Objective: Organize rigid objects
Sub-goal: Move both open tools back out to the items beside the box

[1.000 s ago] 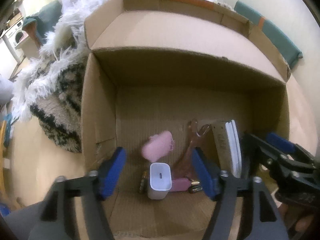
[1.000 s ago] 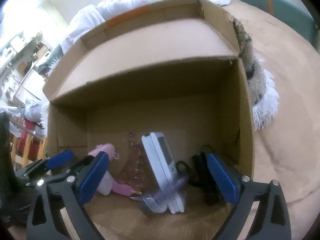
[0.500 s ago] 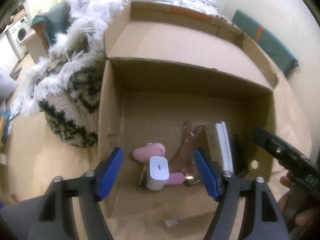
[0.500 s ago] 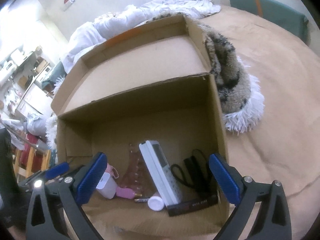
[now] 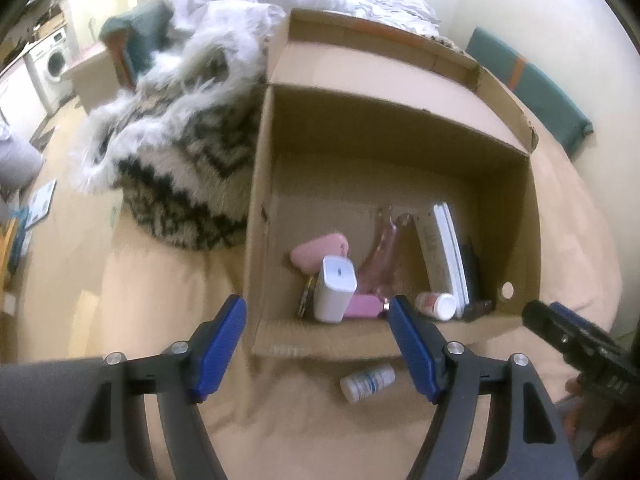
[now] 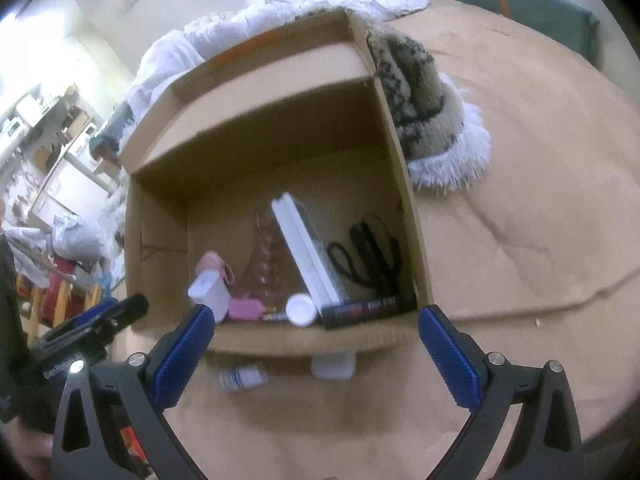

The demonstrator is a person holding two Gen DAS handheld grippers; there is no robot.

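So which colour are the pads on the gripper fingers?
Blue pads, on black fingers; the right wrist view shows them best.

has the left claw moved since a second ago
Yes. The left claw has backed out of the cardboard box; its fingertips now sit at the near wall instead of over the contents.

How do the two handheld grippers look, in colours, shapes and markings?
Both look alike. The left gripper and the right gripper have black, angular arms with cut-out openings and round silver bolts. Their fingers carry long blue ribbed pads. Seen from the right camera, the left tool's black body shows small white lettering, too blurred to read.
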